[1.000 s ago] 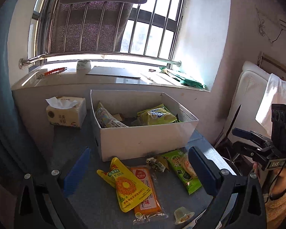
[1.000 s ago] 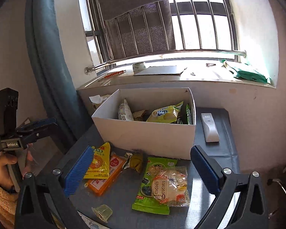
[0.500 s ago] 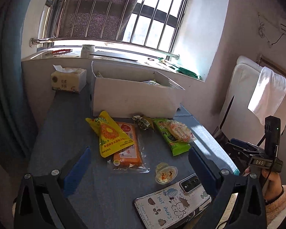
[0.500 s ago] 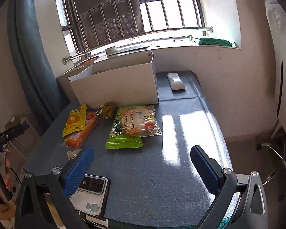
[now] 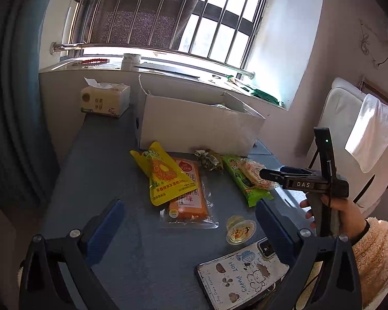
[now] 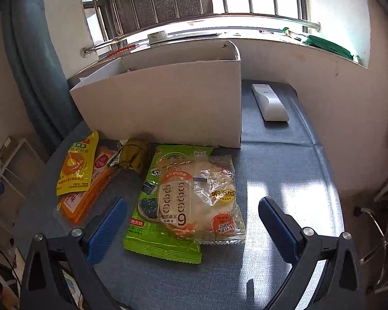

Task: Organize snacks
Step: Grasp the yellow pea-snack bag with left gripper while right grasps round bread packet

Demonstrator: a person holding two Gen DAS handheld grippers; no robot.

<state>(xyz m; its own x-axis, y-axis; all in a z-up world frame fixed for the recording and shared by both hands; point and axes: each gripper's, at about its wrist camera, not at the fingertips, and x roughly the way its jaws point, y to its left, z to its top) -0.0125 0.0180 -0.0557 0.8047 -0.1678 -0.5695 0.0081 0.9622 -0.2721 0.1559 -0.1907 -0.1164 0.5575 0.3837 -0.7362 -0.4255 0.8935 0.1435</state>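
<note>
A white cardboard box (image 5: 201,126) (image 6: 168,108) stands at the back of the blue-grey table. In front of it lie a yellow pouch (image 5: 163,173) (image 6: 76,165) on an orange pack (image 5: 190,201) (image 6: 90,188), a small olive-wrapped snack (image 5: 210,159) (image 6: 133,156), and a clear-wrapped round bun (image 6: 196,199) (image 5: 254,174) on a green seaweed bag (image 6: 155,222) (image 5: 245,183). A jelly cup (image 5: 240,230) sits nearer. My left gripper (image 5: 188,230) is open and empty above the table's front. My right gripper (image 6: 191,222) is open, its jaws either side of the bun, just above it.
A tissue box (image 5: 104,100) stands left of the white box. A white remote (image 6: 270,102) lies right of it. A phone in a cartoon case (image 5: 243,273) lies at the front edge. A white chair with a towel (image 5: 372,129) is at the right.
Both grippers drew back from the box and dropped lower. The right gripper then came forward over the bun and green bag. No snack has moved.
</note>
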